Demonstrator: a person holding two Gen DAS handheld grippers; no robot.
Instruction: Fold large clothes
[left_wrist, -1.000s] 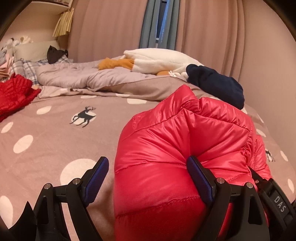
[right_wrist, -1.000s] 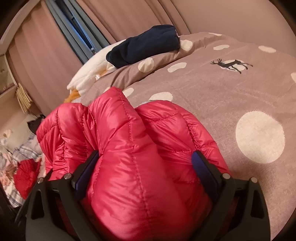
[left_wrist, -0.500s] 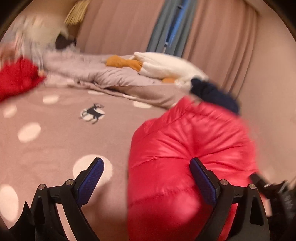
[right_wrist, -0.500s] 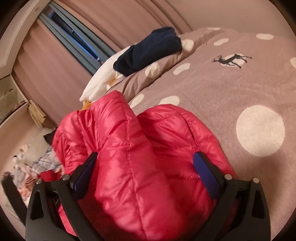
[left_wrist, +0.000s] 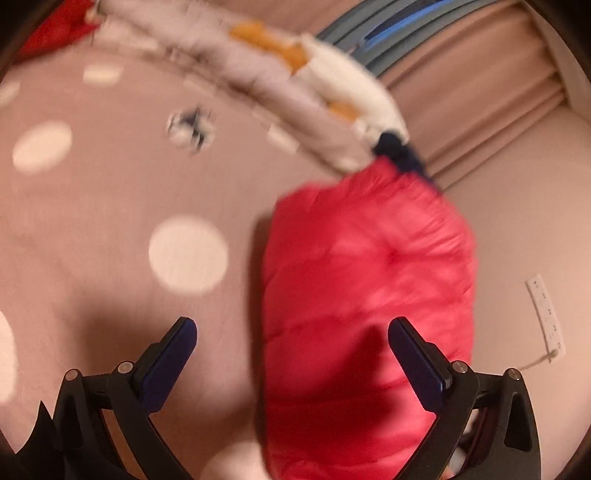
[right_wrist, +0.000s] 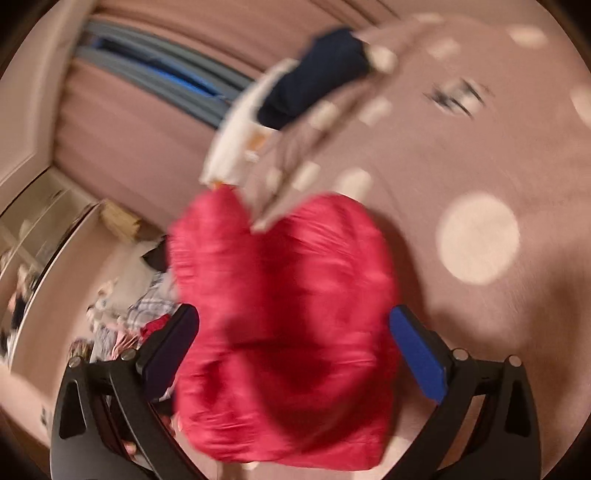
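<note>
Releasing: left gripper (left_wrist: 291, 365) and right gripper (right_wrist: 293, 354) have just spread apart, clamping nothing; the folded red jacket (left_wrist: 369, 295) lies on the bed (left_wrist: 110, 206). Fold apparently complete.

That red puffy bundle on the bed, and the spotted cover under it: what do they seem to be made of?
The red jacket looks like a padded, down-style garment with a thin synthetic shell, perhaps nylon: it has a slight sheen and puffs into stitched sections. The bed cover looks like a soft, matte woven or brushed fabric, dusty pink with pale dots, with no shine. Both pictures are blurred, so the weave cannot be told.
</note>
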